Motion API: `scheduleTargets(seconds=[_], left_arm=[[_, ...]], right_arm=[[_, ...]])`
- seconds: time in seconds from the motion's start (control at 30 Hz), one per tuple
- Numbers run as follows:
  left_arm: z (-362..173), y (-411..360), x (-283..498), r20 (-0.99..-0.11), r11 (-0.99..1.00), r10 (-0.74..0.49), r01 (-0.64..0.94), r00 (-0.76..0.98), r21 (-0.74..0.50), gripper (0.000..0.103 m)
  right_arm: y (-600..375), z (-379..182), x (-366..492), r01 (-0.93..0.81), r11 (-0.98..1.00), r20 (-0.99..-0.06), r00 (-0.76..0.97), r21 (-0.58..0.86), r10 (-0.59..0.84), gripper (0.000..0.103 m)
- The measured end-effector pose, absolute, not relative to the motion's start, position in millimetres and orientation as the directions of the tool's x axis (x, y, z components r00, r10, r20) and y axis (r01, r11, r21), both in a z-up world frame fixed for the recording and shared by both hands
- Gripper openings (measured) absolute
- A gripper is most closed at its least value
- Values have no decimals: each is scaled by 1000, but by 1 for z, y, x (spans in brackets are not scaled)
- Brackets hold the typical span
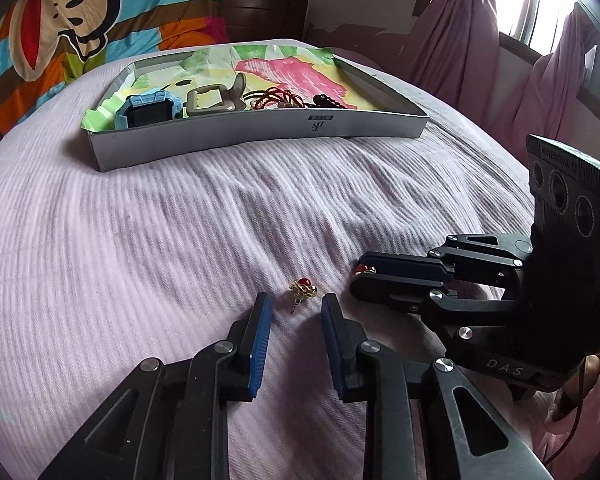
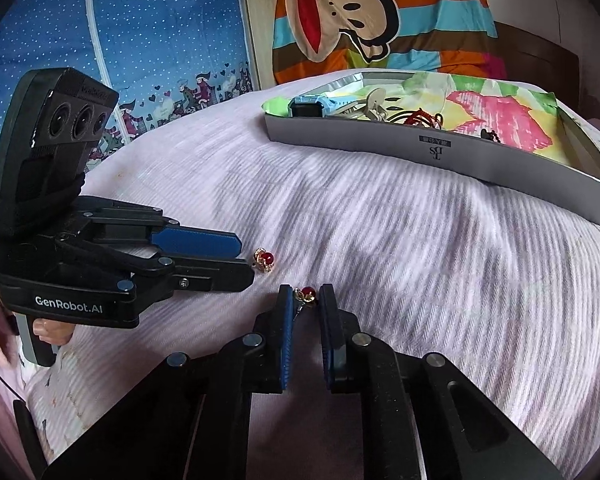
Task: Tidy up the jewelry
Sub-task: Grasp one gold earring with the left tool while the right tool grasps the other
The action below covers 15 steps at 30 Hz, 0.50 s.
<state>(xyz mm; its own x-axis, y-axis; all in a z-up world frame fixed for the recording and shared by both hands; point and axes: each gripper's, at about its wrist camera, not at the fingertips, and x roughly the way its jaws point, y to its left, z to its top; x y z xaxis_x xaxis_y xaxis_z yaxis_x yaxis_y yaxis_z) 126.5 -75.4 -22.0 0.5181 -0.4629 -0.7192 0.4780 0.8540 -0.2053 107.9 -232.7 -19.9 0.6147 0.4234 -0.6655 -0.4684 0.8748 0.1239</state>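
We are noting the shallow grey cardboard box lined with painted paper [image 1: 260, 130] lying on the lilac ribbed bedspread [image 1: 120, 240], well beyond both tools. Going left to right inside it, we are seeing a blue plastic watch with a black face [image 1: 148, 110], a beige strap buckle [image 1: 214, 100], a red beaded cord [image 1: 276, 98] and a small dark beaded piece [image 1: 326, 100]. We are judging these as already sorted.

Nearer us, the left gripper [image 1: 292, 306] is hovering low over the bedspread with its blue-padded fingers [image 1: 260, 340] standing moderately apart. The first small gold earring with a red bead [image 1: 303, 289] is lying on the cloth just ahead of the fingertips, between their lines but not gripped.

To its right, the right gripper [image 2: 305, 300] is showing a narrow gap, and the second gold earring with a red bead [image 2: 306, 295] is sitting at the tips between the pads. In the right wrist view a slight gap appears beside it, so we cannot tell whether the pads are actually pinching it; in the left wrist view it is only peeking out at the tips.

We are assessing the task as mostly done: two earrings are remaining outside the box, both needing a secure pinch and a carry to it. We are flagging slippage as a risk, given how small they are.
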Motion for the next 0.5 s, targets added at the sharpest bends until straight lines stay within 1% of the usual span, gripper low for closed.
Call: scheduleTargets(seconds=[0.2,0.5], left_arm=[[-23,-86,128,-737,866,-422,475,528,-155,14],[-25,-84,129,-726,877,-427,444,539,-185,13]], right_arm=[[-238,-21,110,-436,890,-661,630,135,409,11],[-244,-23,115,-410,896,-656,631,171,414,11]])
